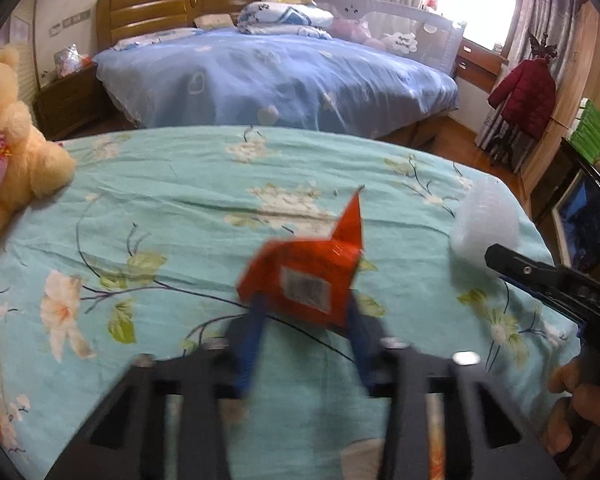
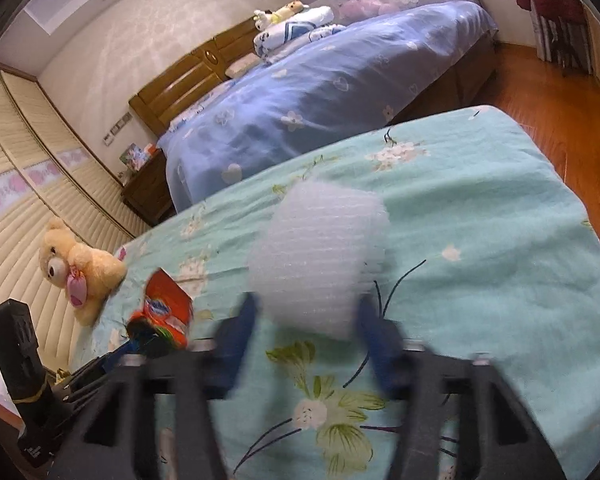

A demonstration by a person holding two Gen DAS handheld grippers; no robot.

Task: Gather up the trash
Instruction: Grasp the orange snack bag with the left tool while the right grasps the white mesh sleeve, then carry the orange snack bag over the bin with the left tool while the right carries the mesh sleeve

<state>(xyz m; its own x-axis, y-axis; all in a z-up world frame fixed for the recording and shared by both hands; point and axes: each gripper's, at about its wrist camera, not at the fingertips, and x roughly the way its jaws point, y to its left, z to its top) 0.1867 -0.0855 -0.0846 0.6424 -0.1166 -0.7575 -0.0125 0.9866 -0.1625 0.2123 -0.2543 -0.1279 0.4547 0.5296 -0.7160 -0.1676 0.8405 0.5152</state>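
Your right gripper point(image 2: 306, 312) clamps the white bubble-wrap wad point(image 2: 316, 256) over the green floral bedsheet point(image 2: 480, 208), your left gripper point(image 1: 304, 312) pinches the crumpled orange snack wrapper point(image 1: 308, 276); each sits between its blue fingers, and the slick wrapper could slip from such a shallow edge hold

Daylight glares white through the window point(image 1: 476, 0); my grippers and what they hold smear with blur, and both views bend and darken at the rims.

Two beds point(image 1: 276, 76), one teddy bear point(image 1: 8, 136), one orange wrapper point(image 1: 304, 272), one bubble-wrap wad point(image 2: 316, 256)
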